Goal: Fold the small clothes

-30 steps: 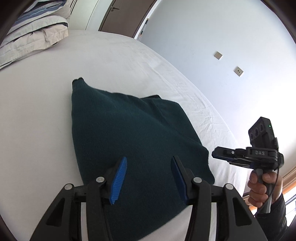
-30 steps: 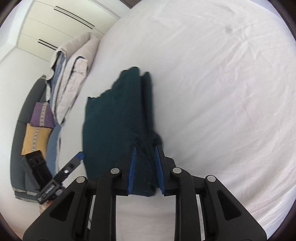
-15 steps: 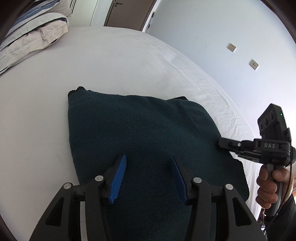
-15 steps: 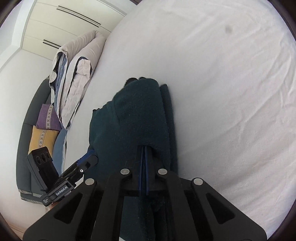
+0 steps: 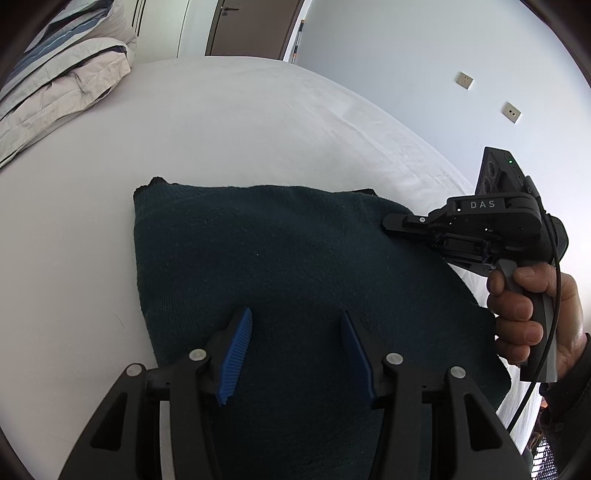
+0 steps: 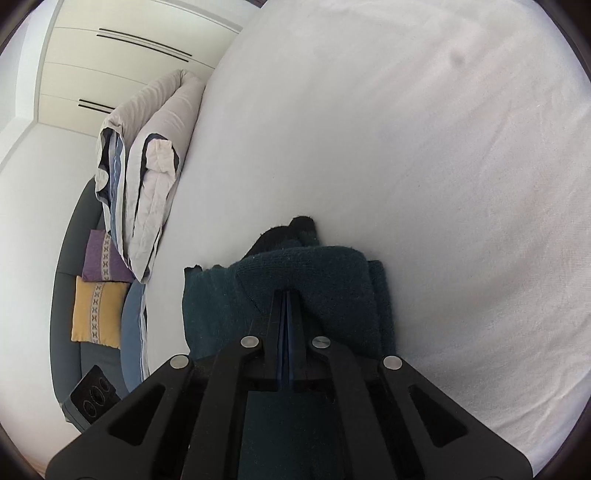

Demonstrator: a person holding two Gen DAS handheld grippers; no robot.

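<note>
A dark teal knitted garment lies on the white bed sheet. My left gripper is open, its blue pads spread just above the garment's near part. My right gripper is shut on a fold of the same garment, which bunches up around its tips. In the left wrist view the right gripper reaches in from the right at the garment's far right edge, held by a hand.
A folded striped duvet lies at the bed's far left. A grey sofa with purple and yellow cushions stands beside the bed. A door and a wall with two socket plates are beyond.
My right gripper closed on the garment's edge and carried it across, so the cloth spread wider and flatter. My left gripper stayed open over the garment.
</note>
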